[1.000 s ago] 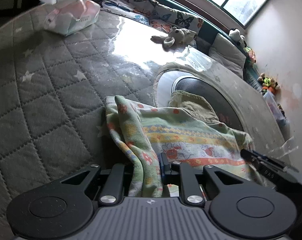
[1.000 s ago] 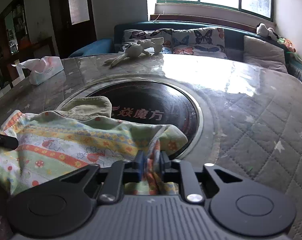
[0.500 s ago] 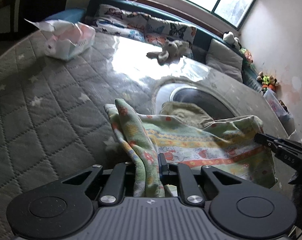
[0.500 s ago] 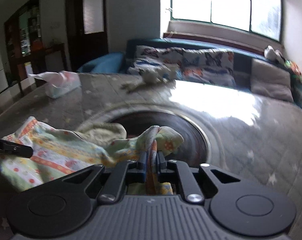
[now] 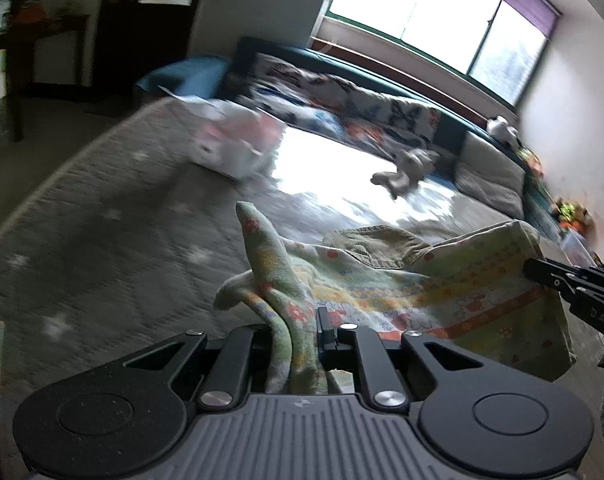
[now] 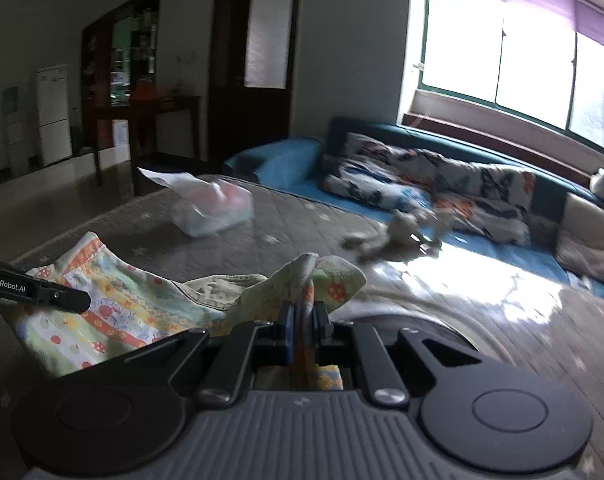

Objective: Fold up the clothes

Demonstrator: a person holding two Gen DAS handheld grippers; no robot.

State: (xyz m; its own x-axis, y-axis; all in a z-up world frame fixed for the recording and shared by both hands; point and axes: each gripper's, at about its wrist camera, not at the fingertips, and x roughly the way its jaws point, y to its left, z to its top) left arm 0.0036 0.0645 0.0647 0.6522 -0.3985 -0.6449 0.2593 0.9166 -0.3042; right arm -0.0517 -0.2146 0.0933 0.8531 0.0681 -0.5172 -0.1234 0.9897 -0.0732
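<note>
Gripping opposite ends of the printed cloth (image 5: 442, 292), both grippers are clamped nearly shut on bunched fabric: left gripper (image 5: 302, 332) has a thick twisted wad betw. its jaws, right gripper (image 6: 302, 316) pinches a thinner fold.

Cloth hangs betw. the two, its middle sagging onto an olive corduroy garment (image 5: 378, 240) on the quilted table (image 5: 101, 240).

Handling, as a guess: light, soft, limp, w/ no stiffness, so it droops wherever unsupported. Terry-like weave looks grippy, not slippery; nothing fragile. Best holds are corners or hem edges, spread apart so the panel stays taut; the wadded grip on the left may skew the fold line.

Left wrist view shows the wide striped panel and the right gripper's tips on its far edge. Right wrist view shows the dark round inset (image 6: 422, 324) in the table under the cloth, plus the tissue pack (image 6: 213, 208) and plush toy (image 6: 398, 232), well apart from the cloth.
</note>
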